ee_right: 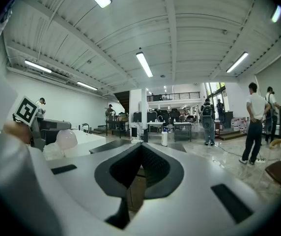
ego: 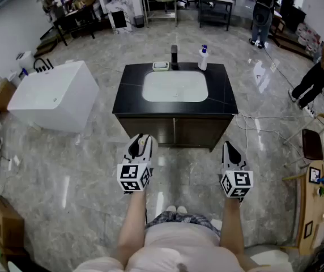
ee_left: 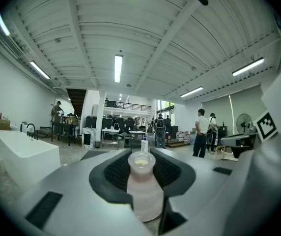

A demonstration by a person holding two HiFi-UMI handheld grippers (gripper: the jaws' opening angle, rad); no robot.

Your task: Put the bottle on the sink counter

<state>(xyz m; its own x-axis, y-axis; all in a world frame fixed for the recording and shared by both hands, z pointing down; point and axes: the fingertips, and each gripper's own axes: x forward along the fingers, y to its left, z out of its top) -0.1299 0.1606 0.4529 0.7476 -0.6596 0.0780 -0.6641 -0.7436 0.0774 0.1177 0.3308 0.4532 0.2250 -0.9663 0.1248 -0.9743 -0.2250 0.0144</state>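
Note:
A small pale pink bottle (ee_left: 143, 191) stands upright between the jaws of my left gripper (ee_left: 141, 154), and the dark pads press on its sides. In the head view the left gripper (ego: 141, 145) hovers over the floor in front of the black sink counter (ego: 131, 86). From the right gripper view the same bottle (ee_right: 66, 139) shows as a pink bulb at the left. My right gripper (ego: 230, 152) hangs level with the left one, in front of the counter's right corner. Its jaws (ee_right: 141, 146) meet at the tips with nothing between them. The white basin (ego: 175, 86) fills the counter's middle.
On the counter's back edge stand a black faucet (ego: 174, 55), a soap dish (ego: 161, 66) and a white spray bottle (ego: 203, 58). A white bathtub (ego: 54, 95) sits to the left. A wooden table (ego: 312, 208) and a chair (ego: 312, 143) are at the right. People (ego: 261, 16) stand farther back.

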